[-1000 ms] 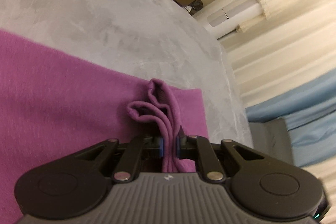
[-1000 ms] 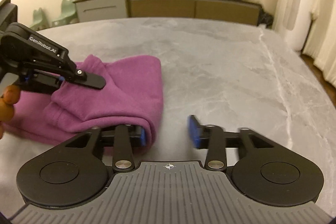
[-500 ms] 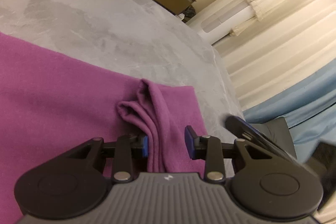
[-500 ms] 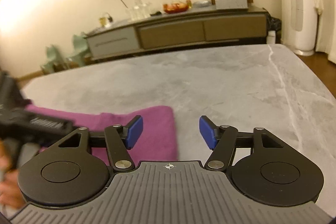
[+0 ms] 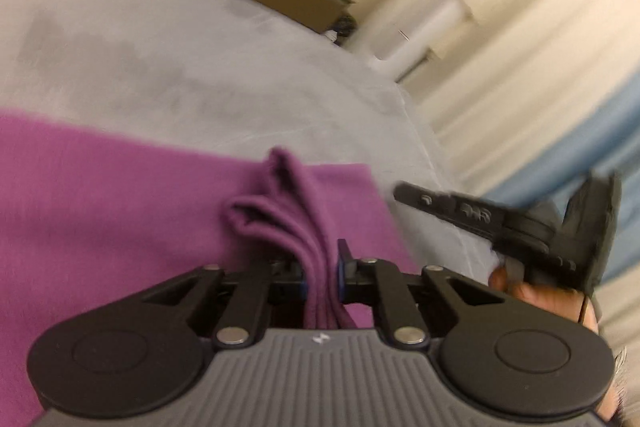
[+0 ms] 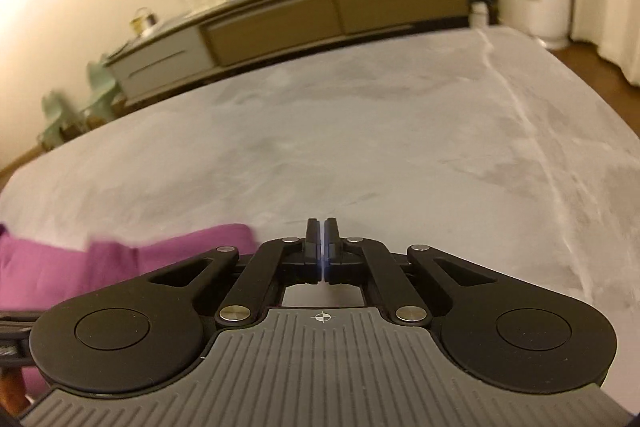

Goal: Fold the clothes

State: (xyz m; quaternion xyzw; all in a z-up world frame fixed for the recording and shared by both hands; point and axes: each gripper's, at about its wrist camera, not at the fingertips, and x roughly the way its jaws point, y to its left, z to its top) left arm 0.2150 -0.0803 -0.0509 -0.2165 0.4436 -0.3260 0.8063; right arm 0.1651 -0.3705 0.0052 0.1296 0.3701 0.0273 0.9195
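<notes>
Your purple garment [image 5: 120, 211] lies flat on the grey table [image 5: 160, 59] with one bunched fold pinched upright in your left gripper [image 5: 322, 275], jaws closing on it, while your right gripper [image 6: 321, 243] sits clenched on nothing beside the cloth's edge; both views motion-blurred, garment's left side cropped.

Grey marbled table [image 6: 400, 147] — purple garment [image 5: 100, 207] flat on it
</notes>
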